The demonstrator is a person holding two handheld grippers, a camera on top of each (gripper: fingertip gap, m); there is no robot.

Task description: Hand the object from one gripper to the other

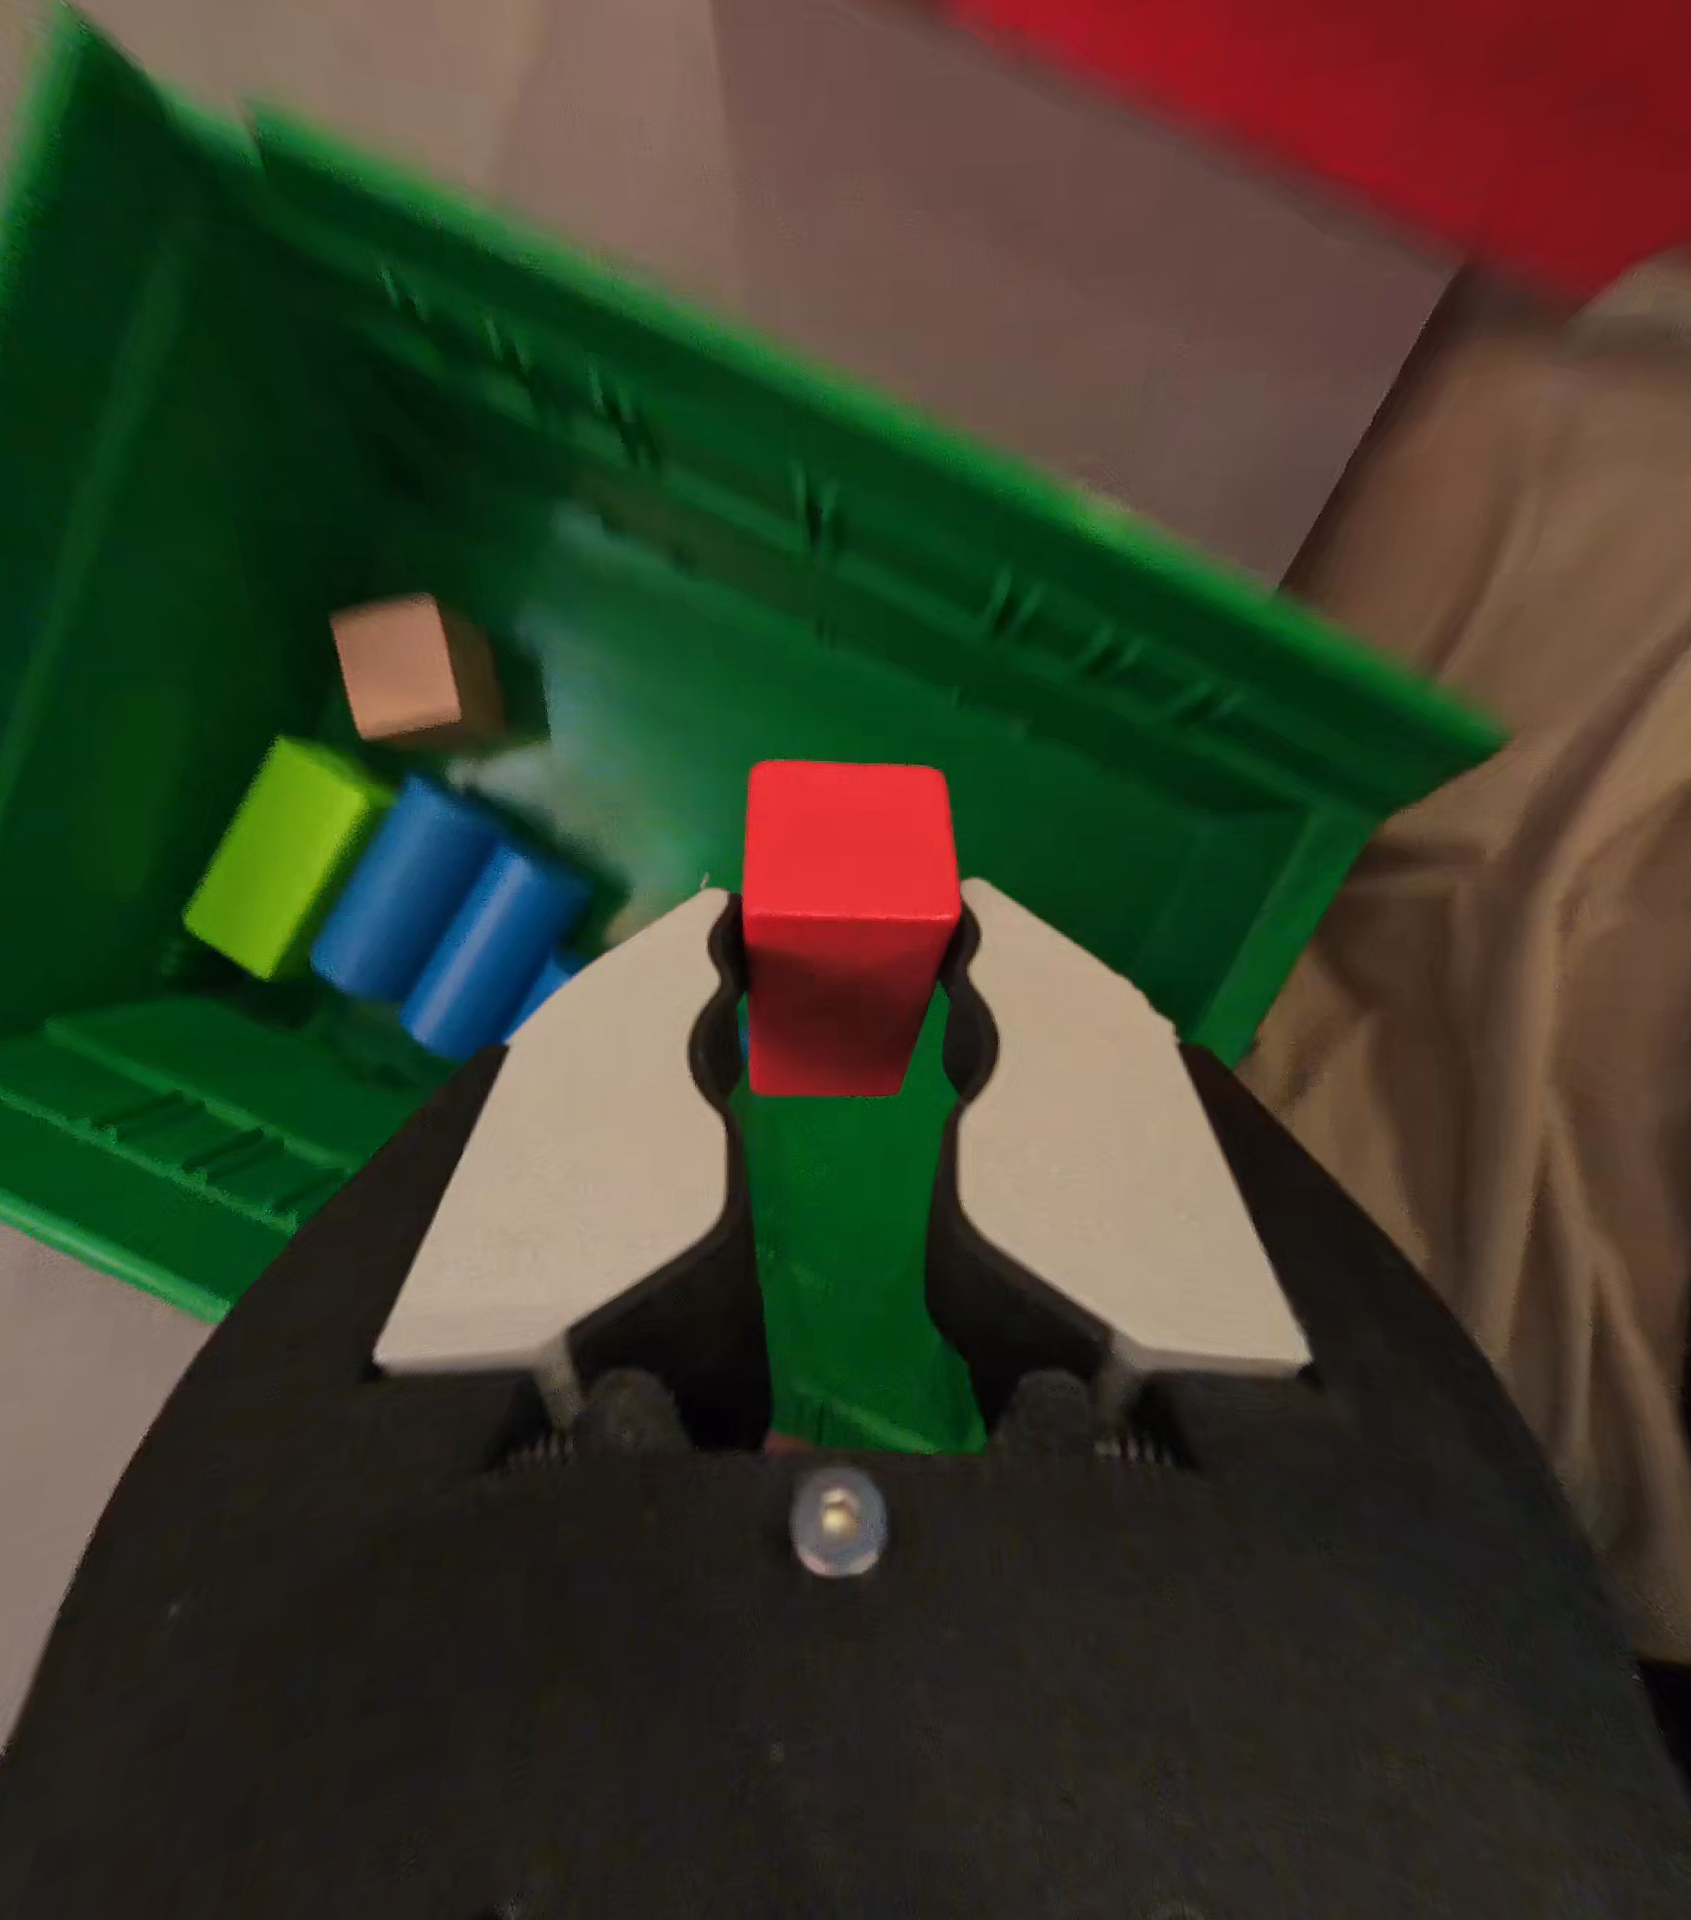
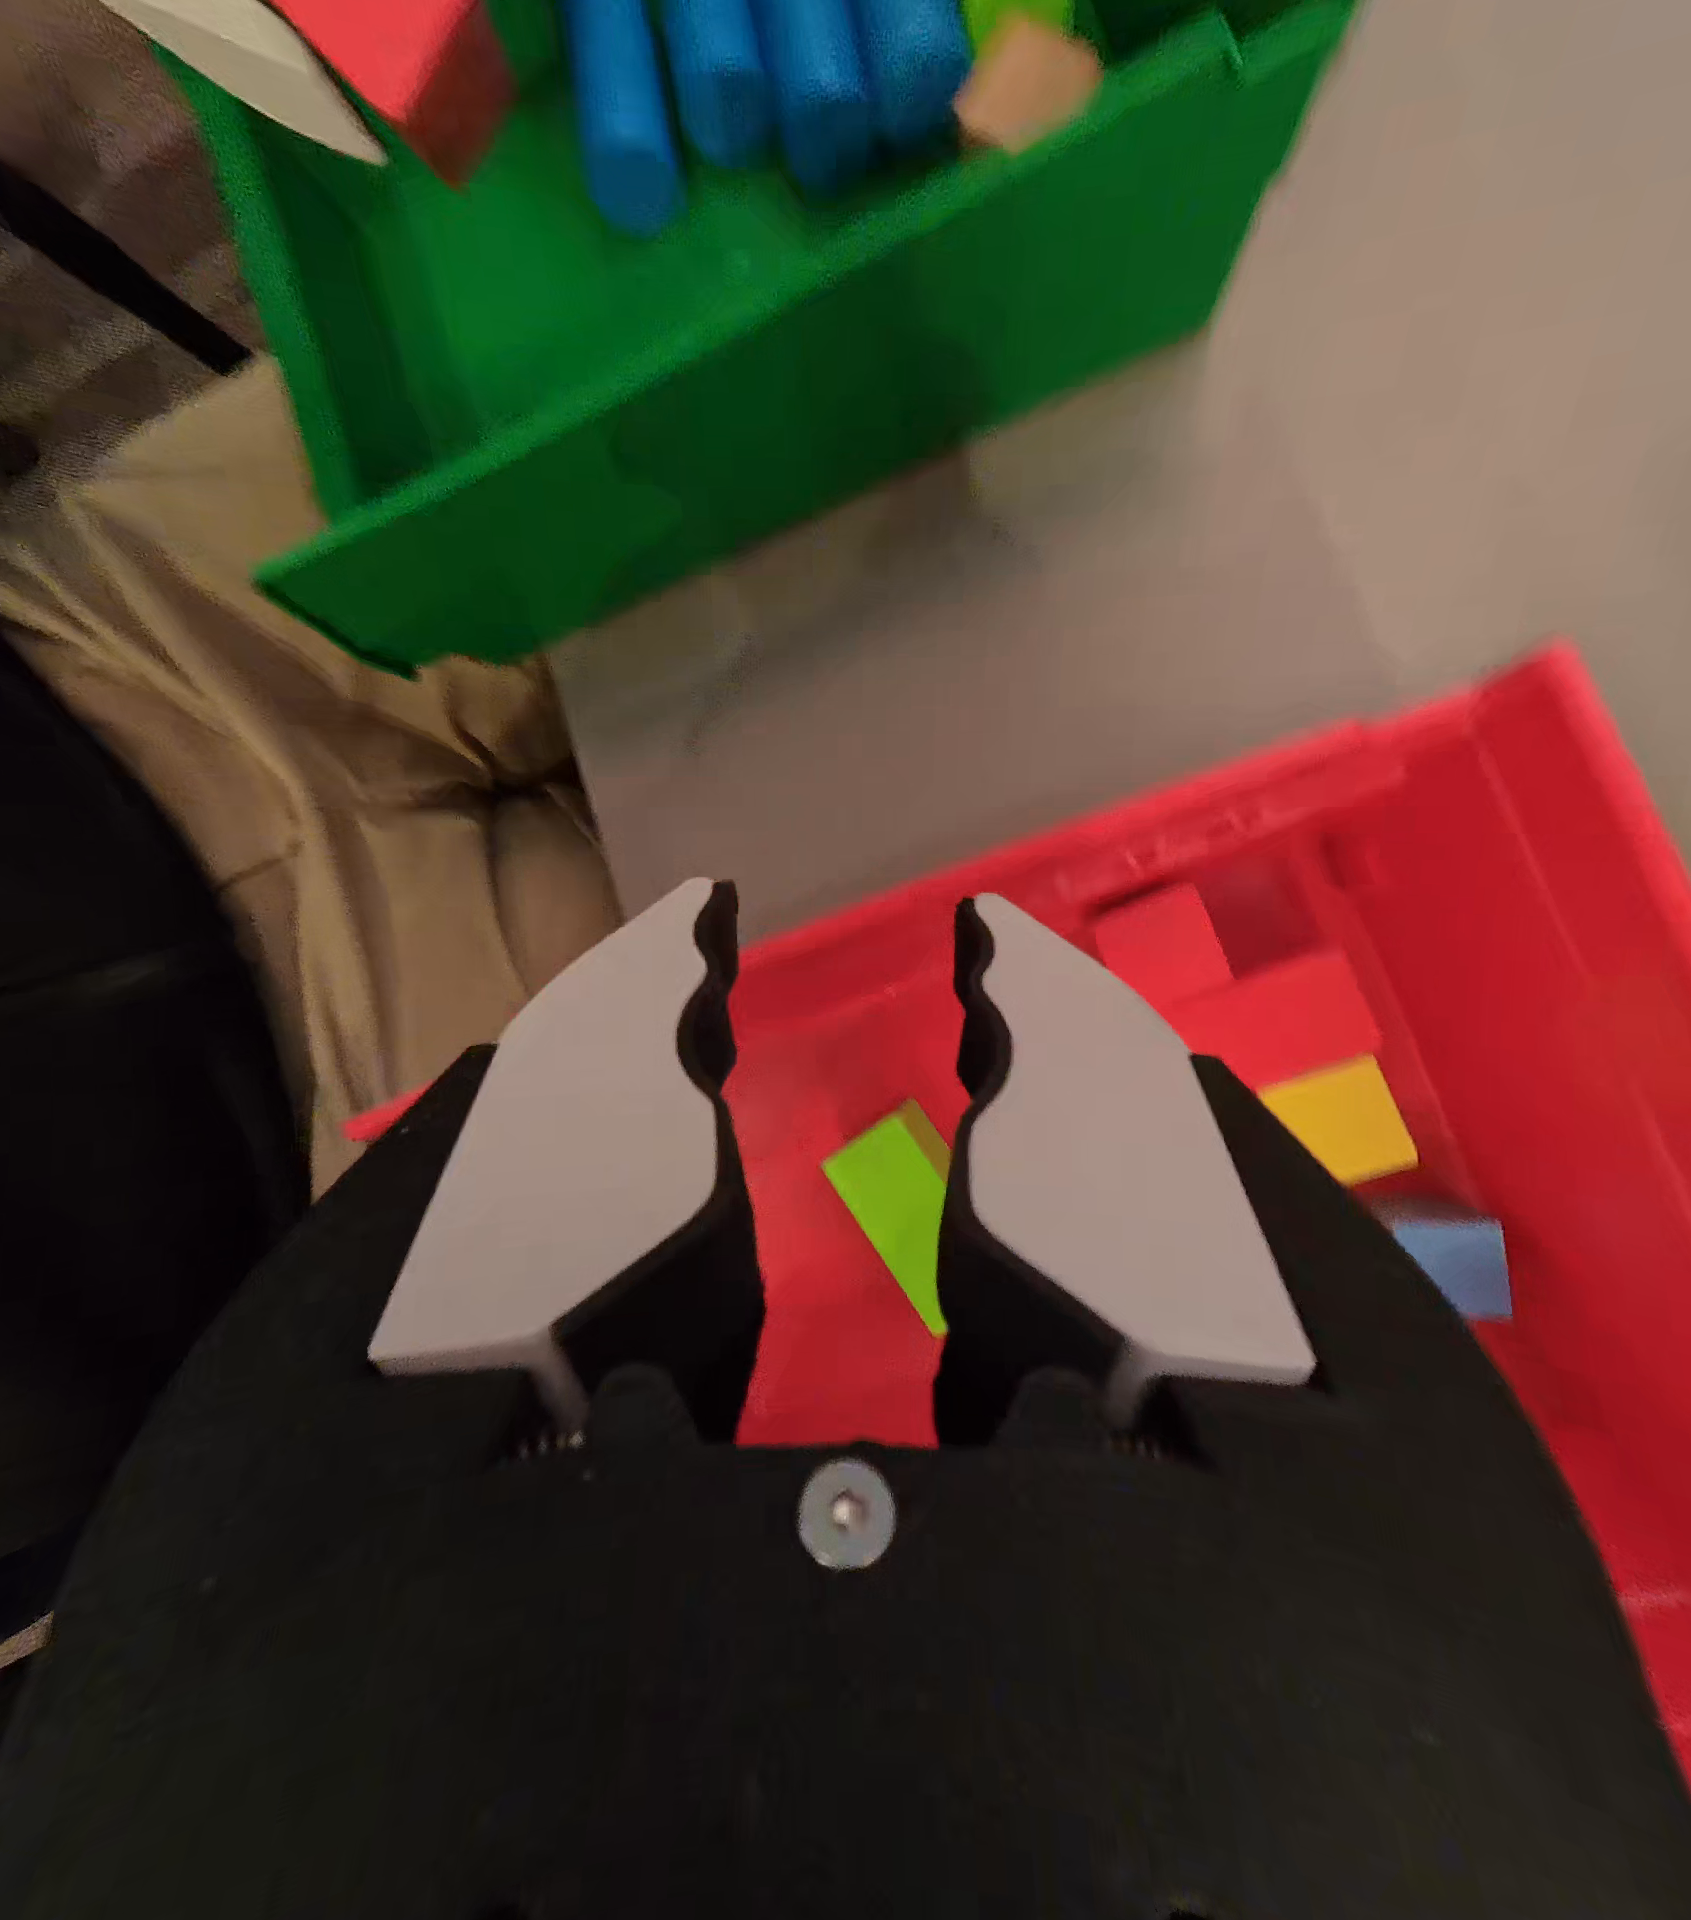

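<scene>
My left gripper (image 1: 846,935) is shut on a red wooden block (image 1: 849,894) and holds it above the green bin (image 1: 924,644). The block stands upright between the fingertips. In the right wrist view the same red block (image 2: 415,73) shows at the top left, held by the left gripper's grey finger (image 2: 269,73) over the green bin (image 2: 716,447). My right gripper (image 2: 846,914) is open and empty, above the near edge of the red bin (image 2: 1599,935). The two grippers are apart.
The green bin holds a lime block (image 1: 285,857), blue cylinders (image 1: 446,925) and a tan cube (image 1: 410,665). The red bin holds red blocks (image 2: 1256,997), a yellow block (image 2: 1340,1127), a blue block (image 2: 1454,1262) and a lime block (image 2: 888,1195). A person's beige trousers (image 2: 301,831) lie at the table edge. The grippers' ends are close to 20 cm from one another.
</scene>
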